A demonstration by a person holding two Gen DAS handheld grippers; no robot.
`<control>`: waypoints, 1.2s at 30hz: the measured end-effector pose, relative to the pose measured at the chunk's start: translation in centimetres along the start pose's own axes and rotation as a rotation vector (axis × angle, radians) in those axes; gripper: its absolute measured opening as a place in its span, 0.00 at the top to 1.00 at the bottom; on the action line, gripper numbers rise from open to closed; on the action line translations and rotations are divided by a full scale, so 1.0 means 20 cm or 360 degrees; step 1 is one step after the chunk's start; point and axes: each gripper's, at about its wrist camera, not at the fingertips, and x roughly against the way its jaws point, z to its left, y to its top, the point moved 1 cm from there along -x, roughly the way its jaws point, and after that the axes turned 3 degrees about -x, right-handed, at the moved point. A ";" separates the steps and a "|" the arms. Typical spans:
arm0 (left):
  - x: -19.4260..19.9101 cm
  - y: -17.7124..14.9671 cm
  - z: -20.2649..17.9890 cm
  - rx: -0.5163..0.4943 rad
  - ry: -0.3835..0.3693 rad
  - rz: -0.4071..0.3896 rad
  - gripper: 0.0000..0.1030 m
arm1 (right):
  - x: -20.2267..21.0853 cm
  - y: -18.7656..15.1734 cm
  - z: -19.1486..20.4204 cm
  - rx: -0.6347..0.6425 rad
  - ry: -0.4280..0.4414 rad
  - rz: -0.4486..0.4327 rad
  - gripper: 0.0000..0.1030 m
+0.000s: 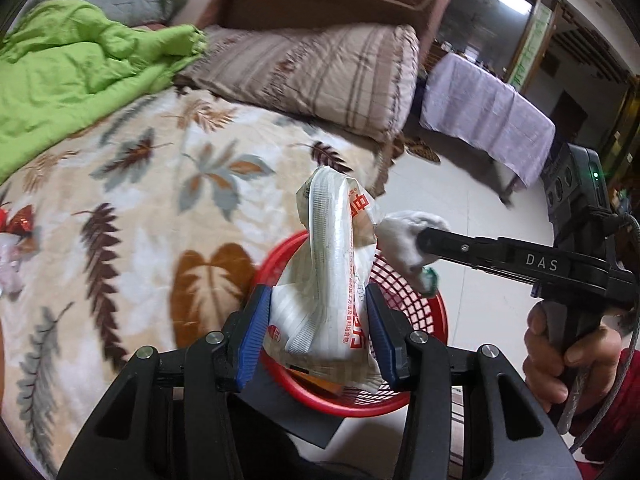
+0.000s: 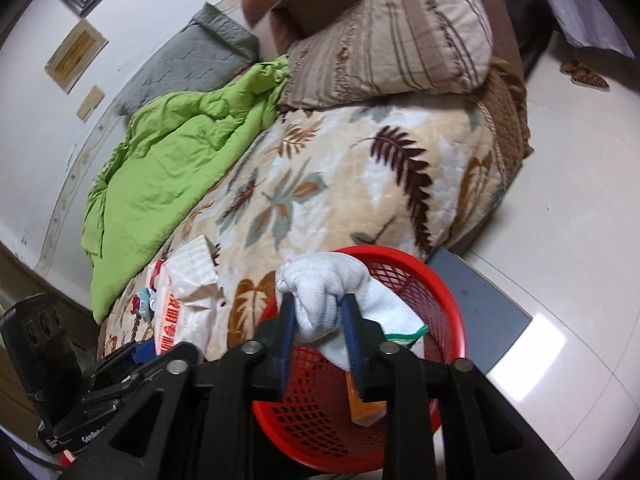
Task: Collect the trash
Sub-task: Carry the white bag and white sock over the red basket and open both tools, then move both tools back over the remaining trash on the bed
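Observation:
My left gripper (image 1: 318, 300) is shut on a crumpled white wrapper with red print (image 1: 336, 264) and holds it above a red mesh basket (image 1: 420, 300) on the floor beside the bed. My right gripper (image 2: 320, 300) is shut on a bunched white cloth with a green hem (image 2: 328, 280) and holds it over the same basket (image 2: 420, 280). In the left wrist view the cloth (image 1: 408, 236) hangs just right of the wrapper. An orange item (image 2: 362, 408) lies inside the basket. The wrapper also shows in the right wrist view (image 2: 180, 292).
The bed has a leaf-print blanket (image 1: 160, 220), a green quilt (image 1: 72, 68) and a striped pillow (image 1: 320, 68). More small wrappers (image 1: 16, 236) lie at the blanket's left edge. A grey mat (image 2: 480, 300) lies under the basket. A table with a purple cloth (image 1: 488, 116) stands behind.

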 end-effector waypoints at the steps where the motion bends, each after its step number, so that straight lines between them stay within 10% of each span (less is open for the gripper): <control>1: -0.01 0.00 -0.01 0.0007 0.0000 0.0009 0.47 | 0.00 0.00 -0.01 -0.0008 0.0000 0.0001 0.58; 4: -0.02 0.00 -0.01 0.0024 -0.0010 0.0018 0.46 | 0.01 0.00 -0.03 -0.0023 0.0001 -0.0023 0.42; 36: 0.67 -0.38 0.99 0.0669 0.0589 -0.0230 0.43 | -0.63 -0.28 1.00 0.0636 0.0371 0.0397 0.41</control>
